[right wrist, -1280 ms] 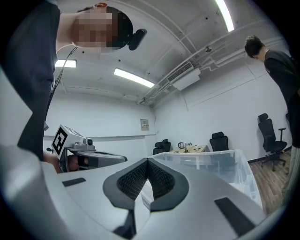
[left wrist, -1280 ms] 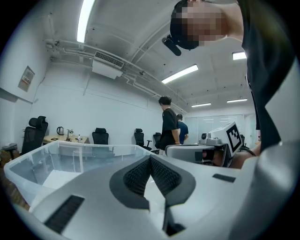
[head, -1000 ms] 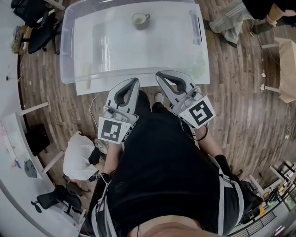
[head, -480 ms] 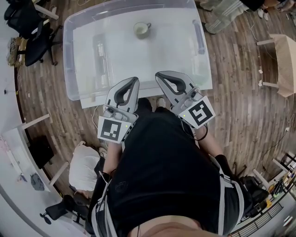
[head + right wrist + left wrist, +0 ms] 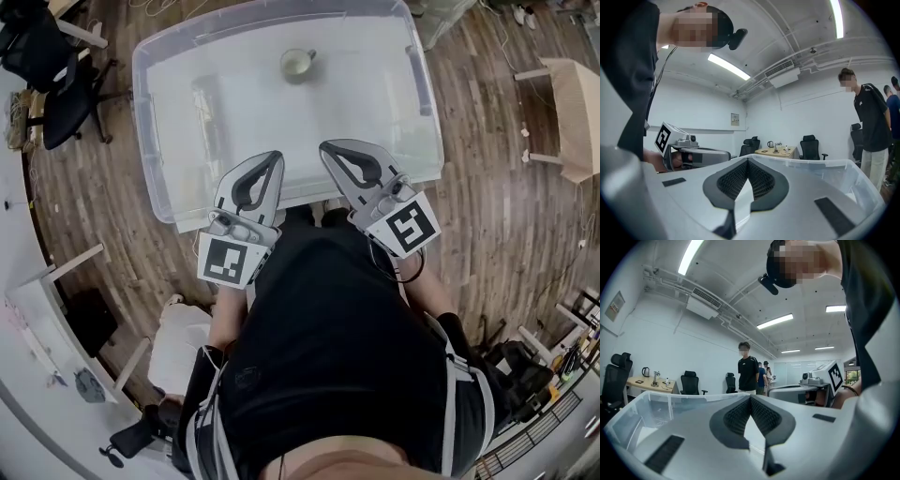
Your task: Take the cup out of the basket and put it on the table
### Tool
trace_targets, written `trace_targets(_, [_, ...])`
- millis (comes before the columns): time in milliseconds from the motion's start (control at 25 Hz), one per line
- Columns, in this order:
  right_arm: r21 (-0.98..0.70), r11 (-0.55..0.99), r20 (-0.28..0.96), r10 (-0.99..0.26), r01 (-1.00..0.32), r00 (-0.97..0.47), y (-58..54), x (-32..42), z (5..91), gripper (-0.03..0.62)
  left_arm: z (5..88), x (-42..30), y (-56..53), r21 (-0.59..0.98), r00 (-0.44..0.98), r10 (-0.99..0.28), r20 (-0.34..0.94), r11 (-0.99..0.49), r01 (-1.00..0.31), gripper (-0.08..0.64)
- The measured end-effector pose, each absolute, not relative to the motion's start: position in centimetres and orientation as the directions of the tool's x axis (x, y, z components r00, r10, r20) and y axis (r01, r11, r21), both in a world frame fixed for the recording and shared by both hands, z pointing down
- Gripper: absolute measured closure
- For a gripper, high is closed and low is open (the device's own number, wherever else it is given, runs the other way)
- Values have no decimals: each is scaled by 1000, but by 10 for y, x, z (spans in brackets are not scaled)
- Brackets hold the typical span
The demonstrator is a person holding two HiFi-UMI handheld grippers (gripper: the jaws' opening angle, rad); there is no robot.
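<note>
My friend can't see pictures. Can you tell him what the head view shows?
Looking down from above, a pale cup sits near the far side of a big clear basket. At its closer edge, the person holds the left gripper and right gripper side by side, both shut and empty.

Left tool [image 5: 271, 159] and right tool [image 5: 327, 148] side by side, pointing forward, jaws closed tip to tip, empty.
</note>
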State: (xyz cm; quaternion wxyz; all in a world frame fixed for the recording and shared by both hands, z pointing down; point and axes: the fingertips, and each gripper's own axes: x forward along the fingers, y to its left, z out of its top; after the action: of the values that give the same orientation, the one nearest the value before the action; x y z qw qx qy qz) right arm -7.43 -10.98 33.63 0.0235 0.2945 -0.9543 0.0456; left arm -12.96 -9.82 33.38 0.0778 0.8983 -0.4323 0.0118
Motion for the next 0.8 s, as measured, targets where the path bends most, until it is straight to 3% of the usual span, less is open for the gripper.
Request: trace_targets(800, [-90,849,73,-515,-520,-854,-147,-77,339,575,353,-127,-140,128,593,-790,155,-579,-805,541])
